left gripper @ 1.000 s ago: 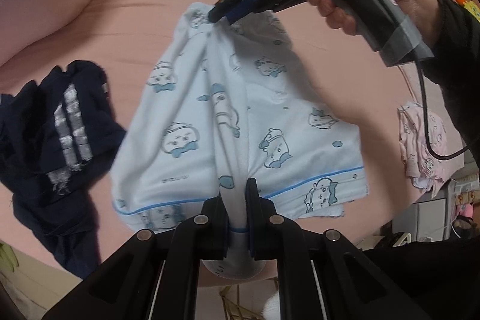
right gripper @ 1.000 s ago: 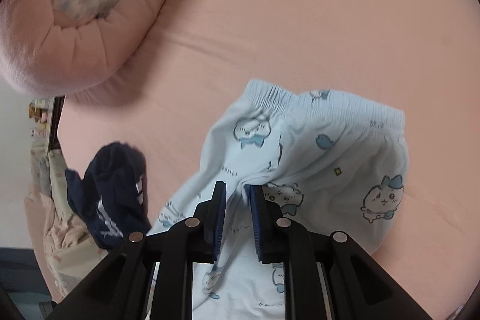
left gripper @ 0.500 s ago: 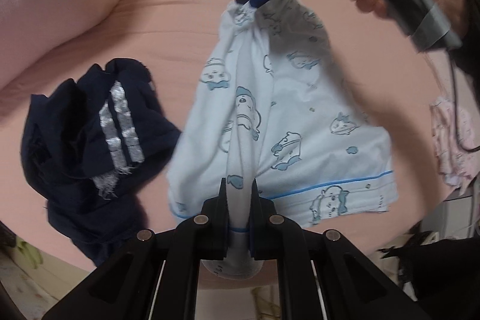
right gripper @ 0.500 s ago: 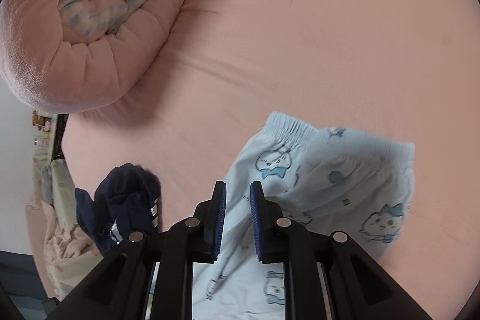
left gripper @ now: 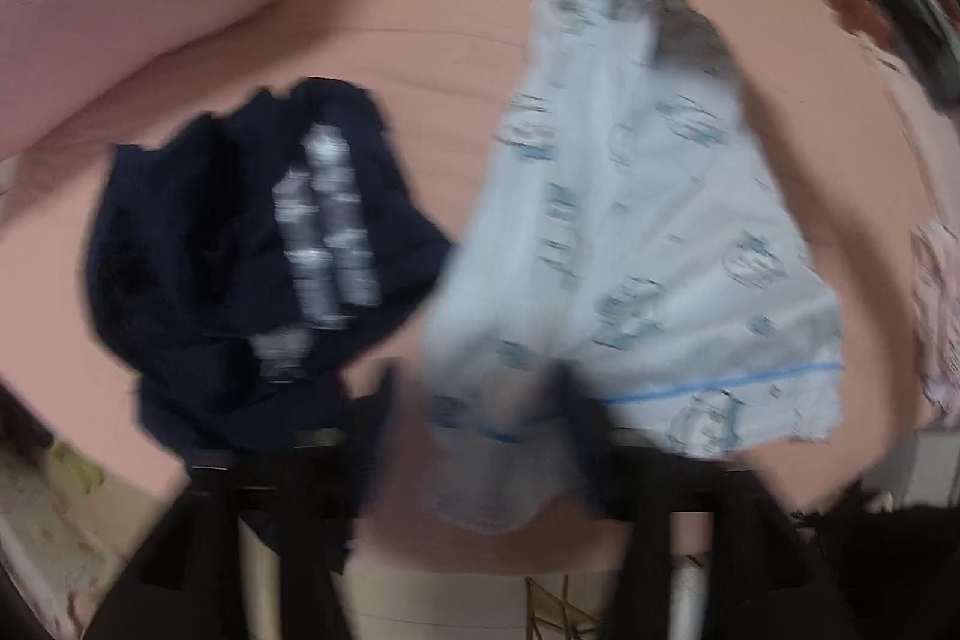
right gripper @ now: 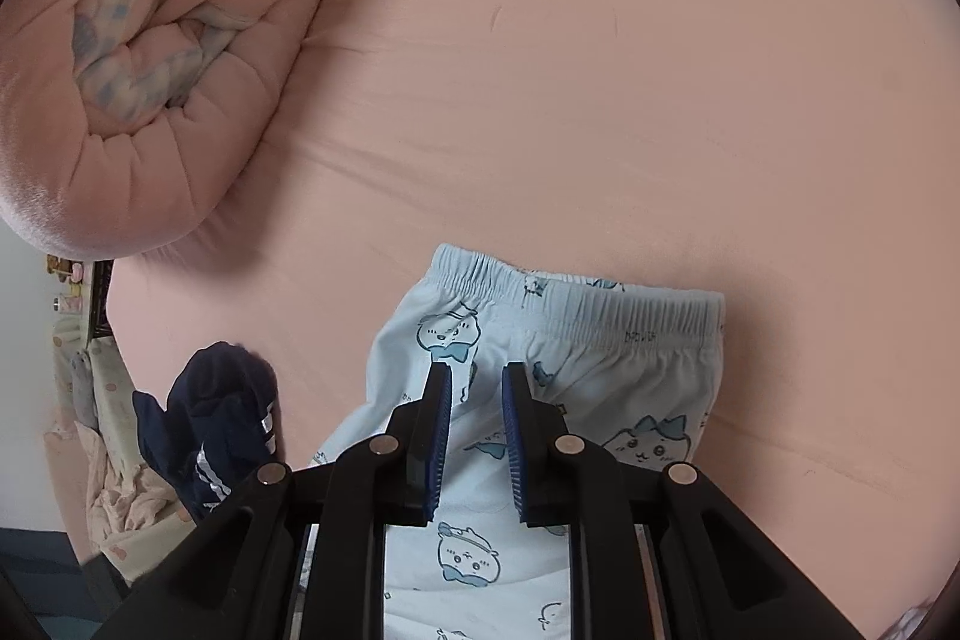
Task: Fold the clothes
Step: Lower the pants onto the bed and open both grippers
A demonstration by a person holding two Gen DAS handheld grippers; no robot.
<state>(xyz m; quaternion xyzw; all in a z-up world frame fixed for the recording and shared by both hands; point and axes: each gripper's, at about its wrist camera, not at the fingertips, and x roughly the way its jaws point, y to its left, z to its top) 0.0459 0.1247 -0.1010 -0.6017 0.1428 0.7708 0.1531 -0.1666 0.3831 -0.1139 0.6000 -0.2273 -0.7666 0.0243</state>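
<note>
Left view: badly blurred; shorts are seen spread on the bed, beside a navy garment; left gripper finger state cannot be told.
Right view: right gripper fingers are held apart above the shorts, nothing pinched.

no legible text on waistband

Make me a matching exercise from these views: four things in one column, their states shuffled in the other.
1. light blue cartoon-print shorts
2. crumpled navy garment with silver stripes
3. pink padded quilt
4. right gripper

A. open, gripping nothing
B. heaped beside the shorts
C. lying on the pink bed sheet, elastic waistband showing
D. rolled up at the bed's edge

Pairs: 1-C, 2-B, 3-D, 4-A
</note>
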